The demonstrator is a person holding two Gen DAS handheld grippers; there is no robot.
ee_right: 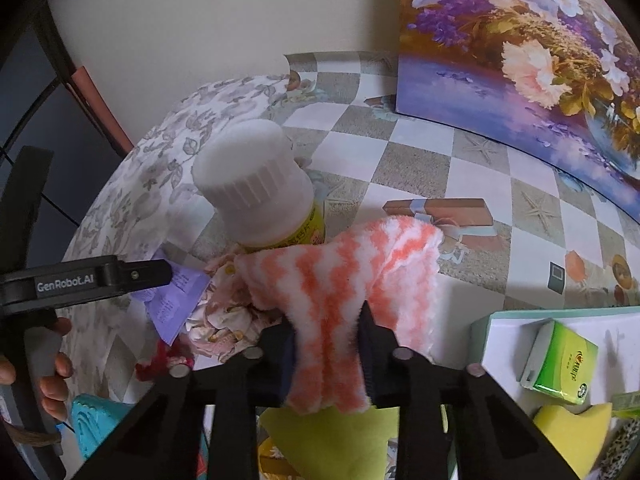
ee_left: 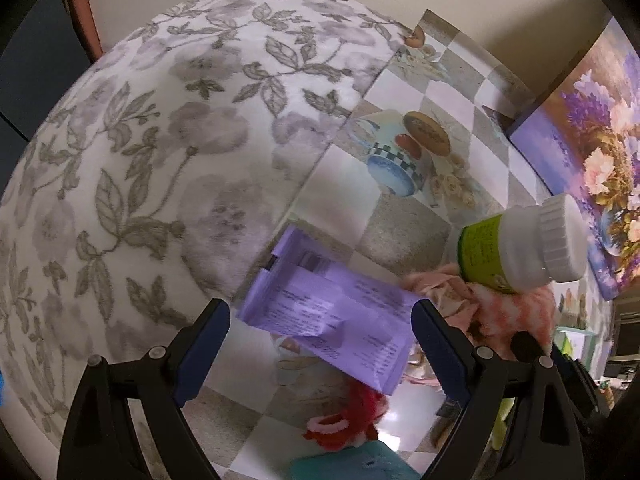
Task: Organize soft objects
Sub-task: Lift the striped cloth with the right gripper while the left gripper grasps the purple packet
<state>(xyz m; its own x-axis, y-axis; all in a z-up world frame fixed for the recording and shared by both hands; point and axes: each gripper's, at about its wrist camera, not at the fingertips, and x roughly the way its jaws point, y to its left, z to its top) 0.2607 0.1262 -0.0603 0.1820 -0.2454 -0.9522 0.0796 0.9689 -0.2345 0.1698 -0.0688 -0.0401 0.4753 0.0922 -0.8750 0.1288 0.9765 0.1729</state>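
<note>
Right claw [ee_right: 326,344] pinching fuzzy cloth [ee_right: 340,276] — orange-white stripes

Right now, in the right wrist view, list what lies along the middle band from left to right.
Left tongs → purple paper sheet → white-capped bottle → orange-and-white striped fuzzy cloth → brown printed box on the tablecloth → flower painting.

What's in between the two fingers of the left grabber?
A purple paper packet lies on the table between the open left gripper's fingers, not squeezed, in the left wrist view.
</note>
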